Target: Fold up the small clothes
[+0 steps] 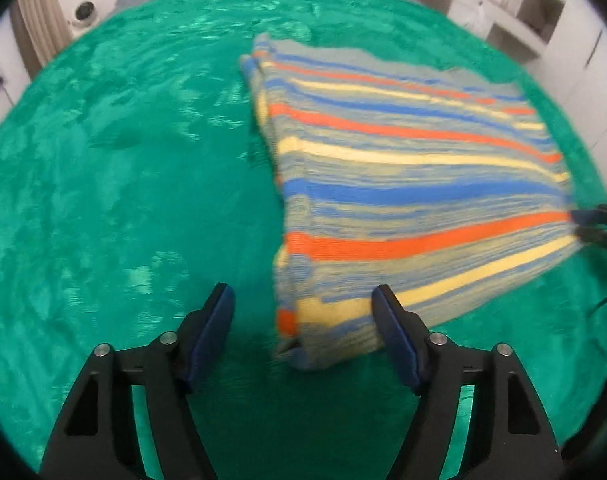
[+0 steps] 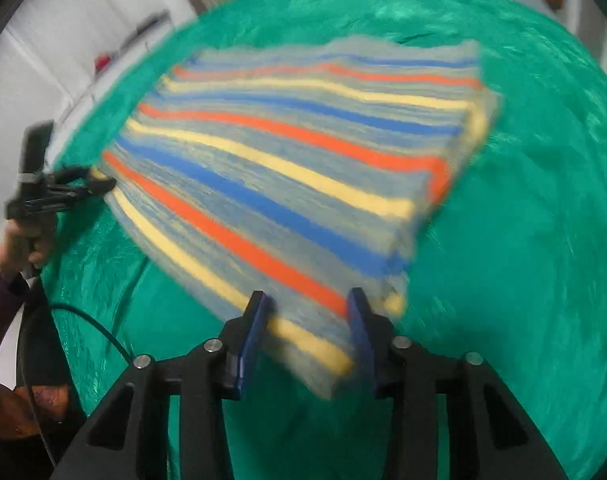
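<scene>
Left wrist view: the left gripper (image 1: 303, 312) has its jaws spread and empty, and the striped garment (image 1: 415, 184) lies just ahead to the right on the green blanket (image 1: 123, 160), its stripes running toward the right gripper (image 1: 583, 222).

Right wrist view: the right gripper's jaws are spread around the garment's near corner without pinching it.

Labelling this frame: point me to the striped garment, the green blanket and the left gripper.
striped garment (image 1: 403, 184): left wrist view, on the broad blue stripe mid-cloth.
green blanket (image 1: 123, 180): left wrist view, on bare plush left of the garment.
left gripper (image 1: 303, 300): left wrist view, midway between its open fingertips.
</scene>
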Motion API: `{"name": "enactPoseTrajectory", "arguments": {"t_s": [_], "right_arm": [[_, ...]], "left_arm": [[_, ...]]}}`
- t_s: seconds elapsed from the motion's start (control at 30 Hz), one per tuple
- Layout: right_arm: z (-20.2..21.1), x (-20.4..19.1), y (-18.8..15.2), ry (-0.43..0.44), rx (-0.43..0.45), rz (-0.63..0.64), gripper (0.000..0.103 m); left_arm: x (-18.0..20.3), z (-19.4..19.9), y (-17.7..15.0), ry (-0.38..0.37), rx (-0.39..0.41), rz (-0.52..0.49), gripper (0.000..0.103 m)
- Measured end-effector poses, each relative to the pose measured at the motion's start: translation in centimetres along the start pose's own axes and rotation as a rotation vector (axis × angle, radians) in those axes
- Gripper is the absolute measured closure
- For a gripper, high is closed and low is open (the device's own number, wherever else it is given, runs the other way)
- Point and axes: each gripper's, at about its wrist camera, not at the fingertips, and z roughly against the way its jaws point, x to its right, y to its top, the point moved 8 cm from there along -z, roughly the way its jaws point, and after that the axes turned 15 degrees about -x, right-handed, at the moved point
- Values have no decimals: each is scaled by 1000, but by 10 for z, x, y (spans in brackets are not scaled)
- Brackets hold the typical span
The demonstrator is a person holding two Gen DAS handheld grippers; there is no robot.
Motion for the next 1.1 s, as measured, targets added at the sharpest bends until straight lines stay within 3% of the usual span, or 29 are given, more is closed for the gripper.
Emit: {"name": "enactPoseTrajectory", "arguments": {"t_s": [0.07, 0.13, 0.23, 0.3, 0.4, 0.57, 0.73, 1.0, 1.1], "right_arm": [[7, 6, -9, -47, 12, -21, 72], [11, 15, -15, -145, -8, -52, 64], [27, 22, -32, -127, 39, -130, 59], [43, 21, -45, -183, 91, -152, 57], [66, 16, -63, -202, 173, -165, 44], [78, 14, -98, -171, 268, -220, 37], [75, 21, -133, -100, 350, -323, 37], [71, 26, -165, -65, 435, -378, 37], [71, 30, -172, -56, 444, -391, 37]], "left_arm": [[-4, 1, 1, 40, -9, 5, 29], [-7, 4, 2, 66, -12, 29, 28], [-15, 17, -11, 73, -6, 89, 26], [-15, 28, -20, 73, 9, 102, 26], [2, 40, -24, 80, 38, 75, 24], [57, 55, -20, 83, 84, -31, 18], [113, 45, -11, -26, 84, -61, 18], [250, 28, 2, -19, 127, -376, 19], [268, 23, 10, -62, 109, -365, 19]]}}
